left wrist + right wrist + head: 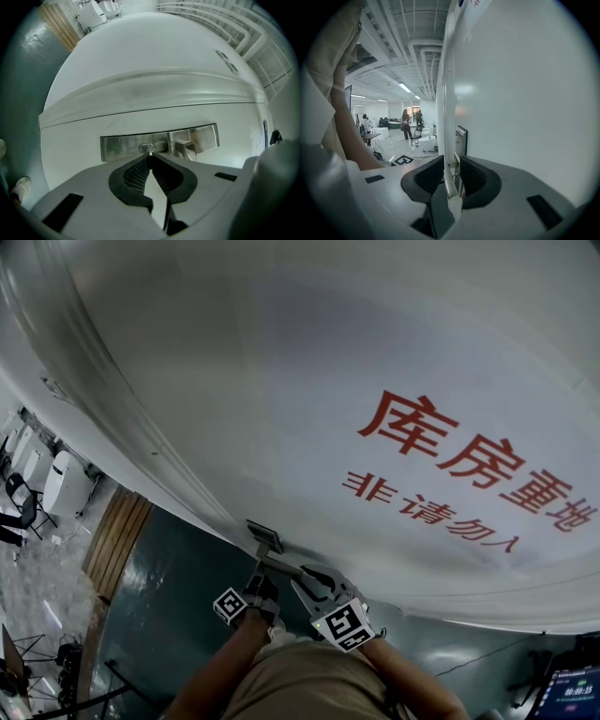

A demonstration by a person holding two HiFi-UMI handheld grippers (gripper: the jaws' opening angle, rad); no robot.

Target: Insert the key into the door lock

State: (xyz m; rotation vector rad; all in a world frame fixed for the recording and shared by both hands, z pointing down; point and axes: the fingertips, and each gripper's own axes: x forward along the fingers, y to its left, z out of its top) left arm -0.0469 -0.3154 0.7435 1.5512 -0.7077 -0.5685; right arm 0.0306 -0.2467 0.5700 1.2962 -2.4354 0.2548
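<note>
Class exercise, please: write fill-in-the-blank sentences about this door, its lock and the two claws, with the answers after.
1. The left claw is shut on a ____ whose tip meets the keyhole.
2. The right claw is closed around the door's lever ____.
3. The lettering on the white door is ____ in colour.
Missing words: key; handle; red.

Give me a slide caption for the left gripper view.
Left tongs shut on the key, its tip at the keyhole in the steel lock plate.
</note>
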